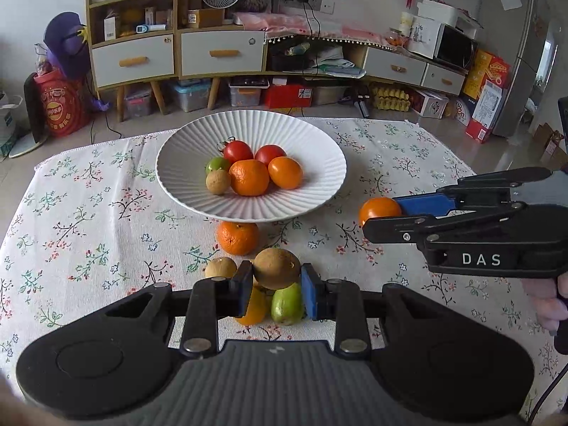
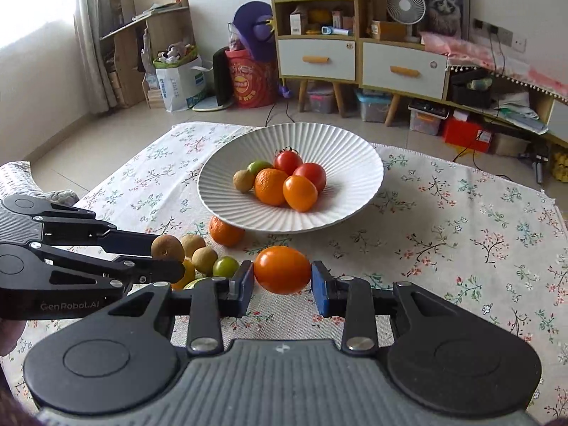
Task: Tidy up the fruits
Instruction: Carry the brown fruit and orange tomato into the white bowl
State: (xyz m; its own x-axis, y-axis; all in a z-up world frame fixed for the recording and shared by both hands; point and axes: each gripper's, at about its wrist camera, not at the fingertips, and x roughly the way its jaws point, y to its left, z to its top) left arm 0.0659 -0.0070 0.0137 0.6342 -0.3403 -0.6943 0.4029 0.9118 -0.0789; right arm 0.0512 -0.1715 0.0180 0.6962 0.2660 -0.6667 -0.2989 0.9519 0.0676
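Between the left gripper's point(image 1: 277, 285) blue pads sits a brown longan point(image 1: 277, 269), jaws clamped on it, lifted above the floral tablecloth point(image 1: 88, 213) near the surface's front edge. Right gripper point(image 2: 282, 284) has jaws closed on an orange cherry tomato point(image 2: 282, 269), held just off the cloth. White ribbed plate point(image 1: 184, 177) sits mid-surface toward the far edge, holding two red tomatoes, a mandarin, an orange tomato, a green fruit and a longan. Loose mandarin point(image 1: 237, 238) lies tucked against the plate's near rim. Under the left jaws a yellow fruit point(image 1: 254, 307) and a green fruit point(image 1: 287, 303) are partly hidden; another longan point(image 1: 220, 268) is cut off by the left finger.
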